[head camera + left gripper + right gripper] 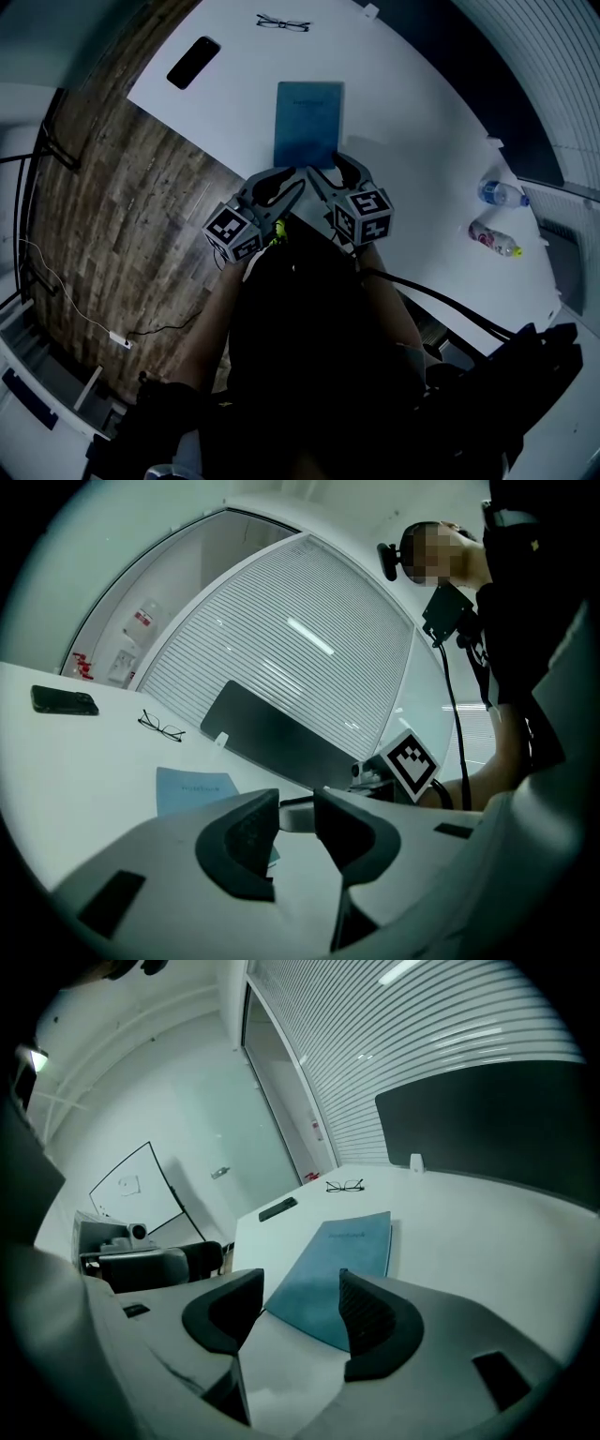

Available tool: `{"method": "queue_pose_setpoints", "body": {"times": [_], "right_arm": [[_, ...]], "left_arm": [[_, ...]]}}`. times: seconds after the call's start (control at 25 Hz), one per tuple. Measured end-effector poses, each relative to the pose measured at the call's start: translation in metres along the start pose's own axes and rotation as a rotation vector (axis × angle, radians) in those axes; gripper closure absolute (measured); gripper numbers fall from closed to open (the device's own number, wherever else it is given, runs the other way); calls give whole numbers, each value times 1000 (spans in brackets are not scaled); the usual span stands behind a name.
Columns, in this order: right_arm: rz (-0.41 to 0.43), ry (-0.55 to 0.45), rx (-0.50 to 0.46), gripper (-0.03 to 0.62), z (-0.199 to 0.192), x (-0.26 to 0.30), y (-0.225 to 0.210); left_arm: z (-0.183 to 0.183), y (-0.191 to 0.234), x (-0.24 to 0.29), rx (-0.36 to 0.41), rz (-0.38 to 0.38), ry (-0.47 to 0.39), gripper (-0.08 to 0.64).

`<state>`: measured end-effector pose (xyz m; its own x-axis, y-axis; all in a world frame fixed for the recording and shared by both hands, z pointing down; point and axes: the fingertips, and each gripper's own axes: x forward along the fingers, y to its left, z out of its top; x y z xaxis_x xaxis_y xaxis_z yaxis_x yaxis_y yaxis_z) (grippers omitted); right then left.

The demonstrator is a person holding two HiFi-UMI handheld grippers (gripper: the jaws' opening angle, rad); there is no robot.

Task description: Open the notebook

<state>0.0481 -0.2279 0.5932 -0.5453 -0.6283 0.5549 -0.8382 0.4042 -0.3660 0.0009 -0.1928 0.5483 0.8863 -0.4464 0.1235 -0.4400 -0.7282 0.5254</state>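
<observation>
A closed blue notebook [308, 122] lies flat on the white table [422, 122], straight ahead of both grippers. My left gripper [278, 185] hovers at the notebook's near left corner, jaws open and nothing between them. My right gripper [343, 171] is at the near right corner, also open and empty. In the left gripper view the left gripper [295, 825] shows a clear gap, with the notebook [190, 788] beyond its left pad. Through the gap of the right gripper [300, 1305] in the right gripper view, the notebook [339, 1258] lies just ahead on the table.
A black phone [193, 62] and a pair of glasses [282, 22] lie at the table's far end. Two plastic bottles [495, 216] rest on the right side. A dark partition screen [272, 733] stands along the table's edge. Wooden floor [122, 206] is on the left.
</observation>
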Motion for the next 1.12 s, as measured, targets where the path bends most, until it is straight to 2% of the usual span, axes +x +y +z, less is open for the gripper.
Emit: {"method": "queue_pose_setpoints", "body": {"times": [0.08,0.28,0.56,0.92,1.12], "right_arm": [[-21,12,10,321,-3,4,-7],[-33,61,53,308,-19,12,-22],[-60,134,91,255,-39,26,-39],[-89,191,168,255,-55,37,-59],[-71,214,152,255,-54,41,-57]], "left_arm": [[-3,3,0,-1,-4,-2,459],[-18,11,2,-11,9,21,453],[-28,30,2,7,33,27,436],[-33,49,2,6,72,37,436],[-36,52,-1,-19,88,24,436]]}}
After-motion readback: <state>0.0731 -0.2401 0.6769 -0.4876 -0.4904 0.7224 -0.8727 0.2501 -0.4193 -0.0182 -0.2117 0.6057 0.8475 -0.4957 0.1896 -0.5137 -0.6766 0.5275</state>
